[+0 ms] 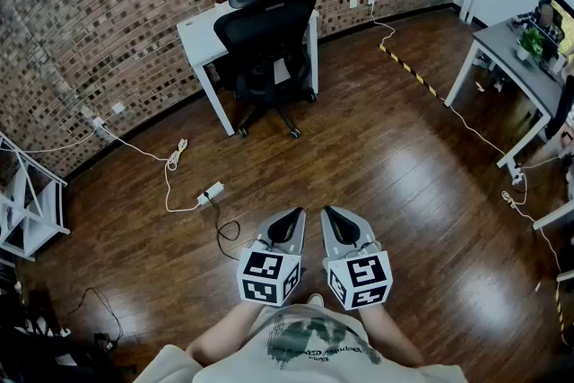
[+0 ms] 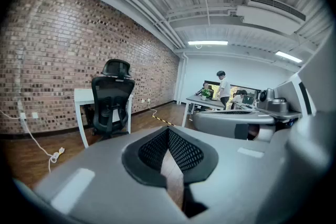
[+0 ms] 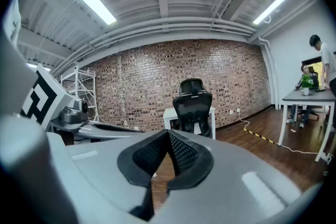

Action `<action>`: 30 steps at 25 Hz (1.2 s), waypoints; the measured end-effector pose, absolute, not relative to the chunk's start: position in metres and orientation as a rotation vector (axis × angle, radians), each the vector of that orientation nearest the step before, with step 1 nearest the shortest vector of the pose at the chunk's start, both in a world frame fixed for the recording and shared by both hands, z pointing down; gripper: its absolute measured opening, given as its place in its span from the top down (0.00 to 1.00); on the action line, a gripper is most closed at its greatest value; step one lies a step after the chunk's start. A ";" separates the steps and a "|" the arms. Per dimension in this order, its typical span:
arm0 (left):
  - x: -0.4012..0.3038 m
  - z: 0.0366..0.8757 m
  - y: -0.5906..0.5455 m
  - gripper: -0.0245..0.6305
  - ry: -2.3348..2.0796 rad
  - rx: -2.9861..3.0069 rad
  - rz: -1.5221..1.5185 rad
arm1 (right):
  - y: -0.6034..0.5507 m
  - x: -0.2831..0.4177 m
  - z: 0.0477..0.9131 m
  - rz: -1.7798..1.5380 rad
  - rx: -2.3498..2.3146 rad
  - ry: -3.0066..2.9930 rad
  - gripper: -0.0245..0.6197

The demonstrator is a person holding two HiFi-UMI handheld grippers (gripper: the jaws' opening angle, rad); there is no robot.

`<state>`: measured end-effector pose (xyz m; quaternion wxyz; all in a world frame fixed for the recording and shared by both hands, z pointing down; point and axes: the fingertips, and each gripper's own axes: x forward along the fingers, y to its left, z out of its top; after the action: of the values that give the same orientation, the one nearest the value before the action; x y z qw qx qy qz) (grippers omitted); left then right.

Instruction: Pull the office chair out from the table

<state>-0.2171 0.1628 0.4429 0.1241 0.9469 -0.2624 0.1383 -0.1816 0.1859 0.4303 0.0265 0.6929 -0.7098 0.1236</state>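
Note:
A black office chair with a headrest stands pushed under a small white table against the brick wall. It also shows far off in the left gripper view as the chair and in the right gripper view as the chair. My left gripper and right gripper hang side by side low in the head view, well short of the chair. Both are shut with nothing between the jaws.
A white power strip and cables lie on the wooden floor between me and the chair. A striped cable cover crosses the floor at right. A grey desk stands far right, white shelving far left. A person stands at distant desks.

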 end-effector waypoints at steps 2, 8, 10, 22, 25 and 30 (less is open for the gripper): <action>-0.209 0.440 0.158 0.94 -0.766 2.762 0.390 | 0.180 -0.175 0.427 0.359 2.135 -2.196 0.96; -0.181 0.440 0.138 0.94 -0.744 2.769 0.377 | 0.160 -0.151 0.425 0.349 2.143 -2.197 0.95; -0.172 0.443 0.128 0.94 -0.733 2.765 0.385 | 0.149 -0.142 0.427 0.356 2.147 -2.192 0.95; -0.129 0.448 0.007 0.94 -0.697 2.744 0.364 | 0.027 -0.101 0.430 0.376 2.144 -2.166 0.92; -0.119 0.441 -0.025 0.94 -0.680 2.741 0.343 | -0.004 -0.094 0.424 0.367 2.146 -2.148 0.92; -0.108 0.433 -0.079 0.94 -0.669 2.721 0.302 | -0.057 -0.083 0.416 0.363 2.131 -2.134 0.92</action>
<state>-0.1076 -0.0794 0.4327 0.1612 0.9529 -0.2342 0.1058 -0.0833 -0.0571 0.4161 0.0519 0.7005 -0.7016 0.1194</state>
